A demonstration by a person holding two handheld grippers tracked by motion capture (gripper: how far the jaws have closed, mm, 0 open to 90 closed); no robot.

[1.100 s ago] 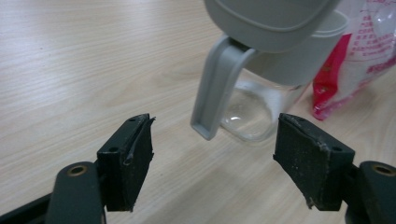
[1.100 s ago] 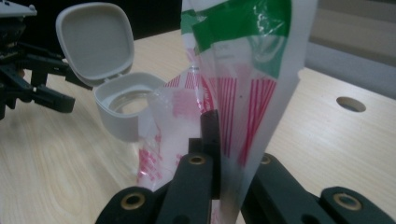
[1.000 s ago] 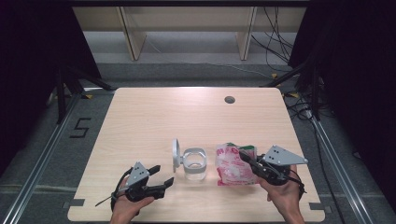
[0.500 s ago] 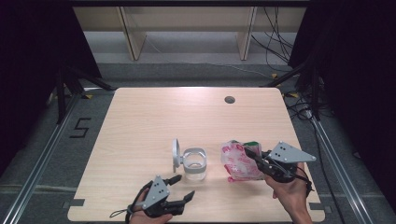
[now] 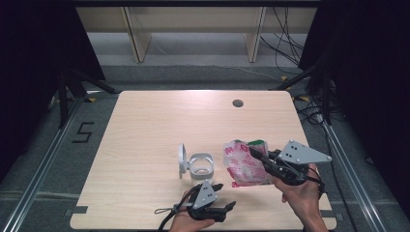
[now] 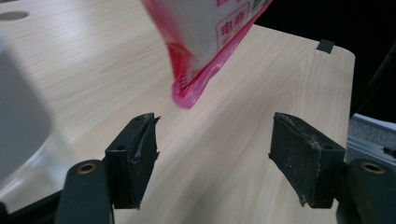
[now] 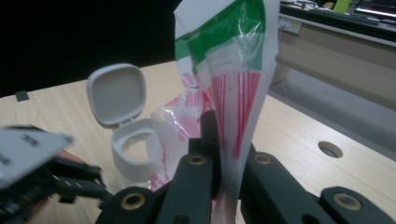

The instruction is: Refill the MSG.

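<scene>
A: Where's the bag rn?

B: The pink-and-white crinkly plastic pouch with the green top (image 5: 245,165) hangs clear of the light wood table (image 5: 159,125), just right of the small white plastic container with its hinged lid flipped open (image 5: 198,164). My right gripper (image 5: 256,155) is clamped on it near the top; in the right gripper view the jaws pinch the film tight, green seal (image 7: 236,28) sticking up above them. The bottom corner dangles free; in the left gripper view I see its pink edge (image 6: 194,91) off the tabletop.

A: And the left?

B: Left gripper (image 5: 223,196) is low at the near edge, just below the container, jaws spread wide w/ nothing between the pads (image 6: 137,149). They point toward the pouch's bottom but aren't touching it.

A: So how far along?

B: I'd say approx. a third. Lid's already open, container looks empty inside as far as I can tell, pouch is lifted. Left to do, my guess: get a 2nd grip on the pouch w/ the left, open or tip it, get the contents into the container, shut the lid. Can't tell if the seal's been torn yet.
</scene>
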